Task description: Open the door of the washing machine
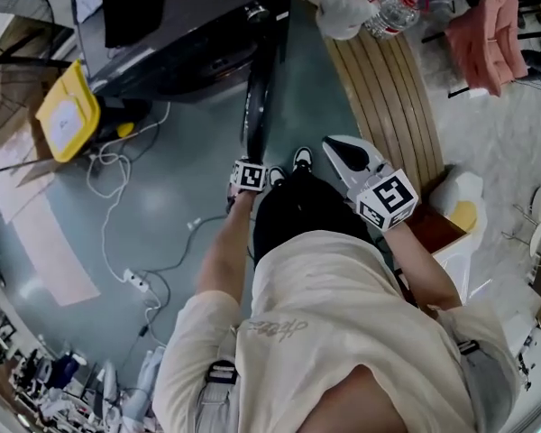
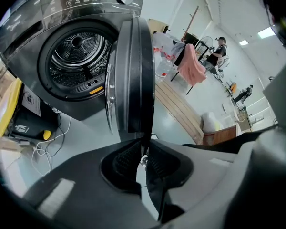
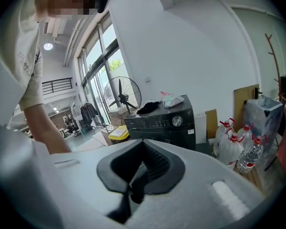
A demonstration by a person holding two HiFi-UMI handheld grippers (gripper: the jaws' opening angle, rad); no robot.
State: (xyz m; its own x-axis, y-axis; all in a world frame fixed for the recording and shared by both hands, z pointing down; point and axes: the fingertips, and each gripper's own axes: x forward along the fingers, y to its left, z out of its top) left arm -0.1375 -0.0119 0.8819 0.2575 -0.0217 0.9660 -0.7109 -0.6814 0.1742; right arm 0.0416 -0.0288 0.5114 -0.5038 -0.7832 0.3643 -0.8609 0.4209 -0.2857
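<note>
The dark front-loading washing machine (image 1: 180, 52) stands at the top left of the head view. Its round door (image 1: 257, 88) is swung out and seen edge-on. In the left gripper view the door (image 2: 131, 75) stands wide of the steel drum (image 2: 78, 51). My left gripper (image 2: 143, 151) is shut on the door's lower rim, which runs down between the ribbed pads; in the head view this gripper (image 1: 252, 159) sits at the door's near end. My right gripper (image 1: 331, 142), white, hovers to the right of the door, shut and empty. It (image 3: 143, 144) points at the washing machine (image 3: 164, 123) from a distance.
A yellow-lidded box (image 1: 68, 111) and loose cables with a power strip (image 1: 135, 282) lie left of the machine. A slatted wooden bench (image 1: 388, 97) runs along the right, with water bottles (image 1: 379, 7) and a pink cloth (image 1: 487, 34) beyond. My shoes (image 1: 302, 159) stand by the door.
</note>
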